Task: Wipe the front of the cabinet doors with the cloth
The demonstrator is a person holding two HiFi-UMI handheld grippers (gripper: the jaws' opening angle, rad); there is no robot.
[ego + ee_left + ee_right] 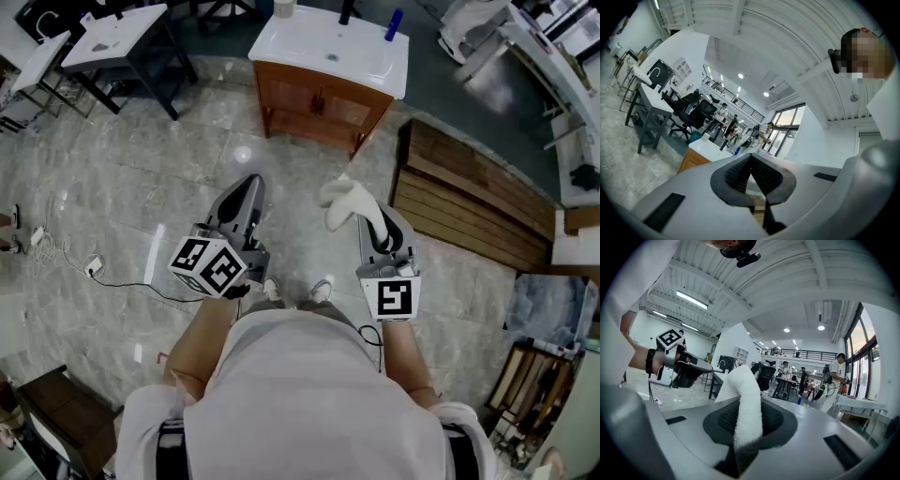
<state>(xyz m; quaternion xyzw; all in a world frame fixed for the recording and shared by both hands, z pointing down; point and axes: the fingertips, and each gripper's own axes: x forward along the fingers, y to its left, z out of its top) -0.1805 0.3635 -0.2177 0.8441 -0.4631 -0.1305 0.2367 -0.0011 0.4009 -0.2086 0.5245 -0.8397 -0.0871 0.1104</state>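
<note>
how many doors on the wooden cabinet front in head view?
2, side by side under the white sink top: left-hand door and right-hand door. Any doors on other faces would be hidden.

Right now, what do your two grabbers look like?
Both are smooth grey shells: the left gripper and right gripper narrow to jaws with black textured lining. Each carries a white cube with black square markers. The person wears a white short-sleeved shirt.
</note>
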